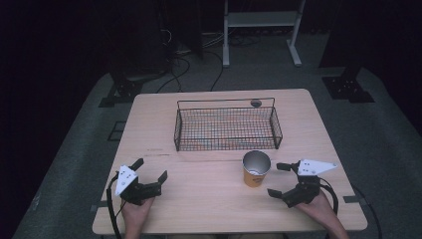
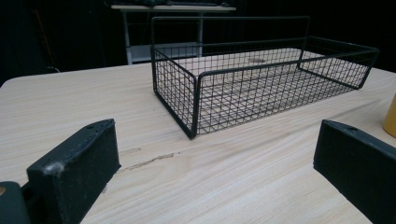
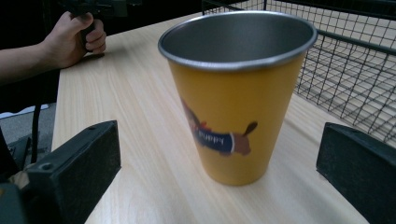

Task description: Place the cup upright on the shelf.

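Note:
A yellow metal cup (image 1: 256,169) with a cartoon print stands upright on the wooden table (image 1: 199,199), just in front of the black wire basket (image 1: 226,124). My right gripper (image 1: 278,179) is open at the cup's right side, its jaws spread and pointing at it; the cup (image 3: 236,93) looms close between and just beyond the jaws, untouched. My left gripper (image 1: 149,170) is open near the table's front left, with nothing between its jaws. It faces the near left corner of the basket (image 2: 261,79), which holds nothing.
A round hole (image 1: 256,103) sits in the table behind the basket. Past the far edge stand a white metal frame (image 1: 261,25) and cables on the floor. The other hand (image 3: 74,35) holds its gripper at the top left of the right gripper view.

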`<action>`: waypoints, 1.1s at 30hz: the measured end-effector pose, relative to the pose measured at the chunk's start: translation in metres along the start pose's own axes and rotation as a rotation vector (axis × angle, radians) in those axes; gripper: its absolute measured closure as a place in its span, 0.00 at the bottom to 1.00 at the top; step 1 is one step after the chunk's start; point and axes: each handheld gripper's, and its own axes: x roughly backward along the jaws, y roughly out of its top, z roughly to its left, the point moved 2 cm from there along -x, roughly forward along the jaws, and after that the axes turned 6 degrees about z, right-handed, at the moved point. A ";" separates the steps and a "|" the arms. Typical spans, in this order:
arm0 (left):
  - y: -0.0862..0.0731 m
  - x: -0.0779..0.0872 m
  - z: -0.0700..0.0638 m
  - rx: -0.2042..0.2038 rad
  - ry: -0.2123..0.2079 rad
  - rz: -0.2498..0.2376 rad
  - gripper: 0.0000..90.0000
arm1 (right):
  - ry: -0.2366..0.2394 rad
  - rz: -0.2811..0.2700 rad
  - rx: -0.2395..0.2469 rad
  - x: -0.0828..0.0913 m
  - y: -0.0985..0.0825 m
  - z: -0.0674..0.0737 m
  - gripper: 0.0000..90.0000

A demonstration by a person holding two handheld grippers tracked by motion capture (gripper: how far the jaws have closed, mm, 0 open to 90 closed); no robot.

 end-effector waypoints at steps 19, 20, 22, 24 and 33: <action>0.000 0.001 0.001 0.005 0.004 -0.007 0.00 | -0.011 0.050 0.013 -0.021 0.027 -0.013 0.00; 0.000 0.001 0.001 0.005 0.005 -0.007 0.00 | -0.010 0.054 0.016 -0.021 0.028 -0.013 0.00; 0.000 0.001 0.001 0.005 0.004 -0.007 0.00 | -0.009 0.059 0.020 -0.023 0.029 -0.013 0.00; 0.000 0.001 0.001 0.007 0.008 -0.007 0.00 | -0.004 0.066 0.023 -0.027 0.029 -0.013 0.00; 0.000 0.001 0.001 0.008 0.006 -0.009 0.00 | 0.011 0.077 0.034 -0.042 0.035 -0.013 0.00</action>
